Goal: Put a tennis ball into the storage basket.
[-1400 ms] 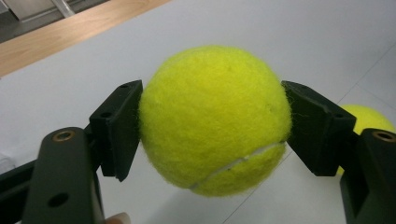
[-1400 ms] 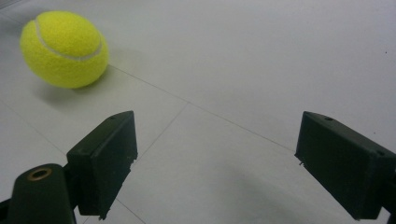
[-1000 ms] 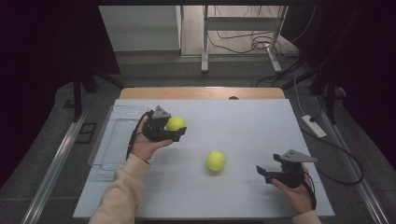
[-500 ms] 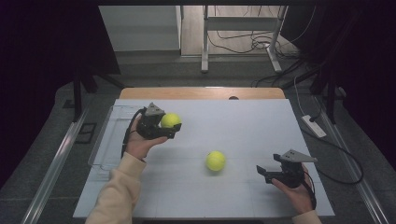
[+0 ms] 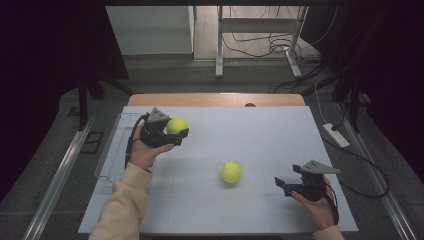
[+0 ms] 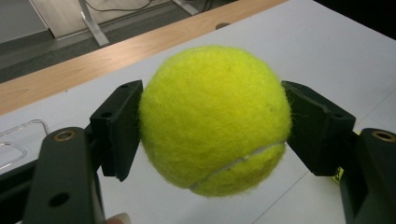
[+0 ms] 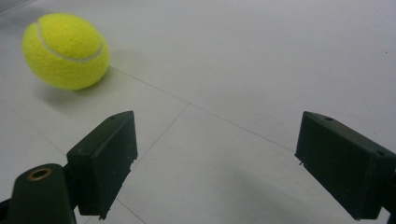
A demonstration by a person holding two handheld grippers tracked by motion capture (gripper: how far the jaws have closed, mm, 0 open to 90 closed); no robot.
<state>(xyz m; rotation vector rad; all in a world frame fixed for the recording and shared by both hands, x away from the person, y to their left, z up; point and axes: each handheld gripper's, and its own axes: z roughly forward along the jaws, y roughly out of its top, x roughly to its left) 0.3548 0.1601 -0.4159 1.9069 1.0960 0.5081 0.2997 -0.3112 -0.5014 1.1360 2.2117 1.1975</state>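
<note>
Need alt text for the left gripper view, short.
A yellow tennis ball is clamped between the two black jaws of the left gripper, held above a white table. A wooden edge strip runs behind it, and a clear tray shows at far left.

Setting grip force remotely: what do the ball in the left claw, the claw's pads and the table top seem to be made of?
Ball: fuzzy yellow-green felt with a pale seam, stray fibres at its edge; likely a tennis ball. Left claw pads: matte black, probably plastic or hard rubber, sharp-edged with round holes. Table top: smooth, pale, low-sheen sheet with thin joint lines; material unclear.
</note>
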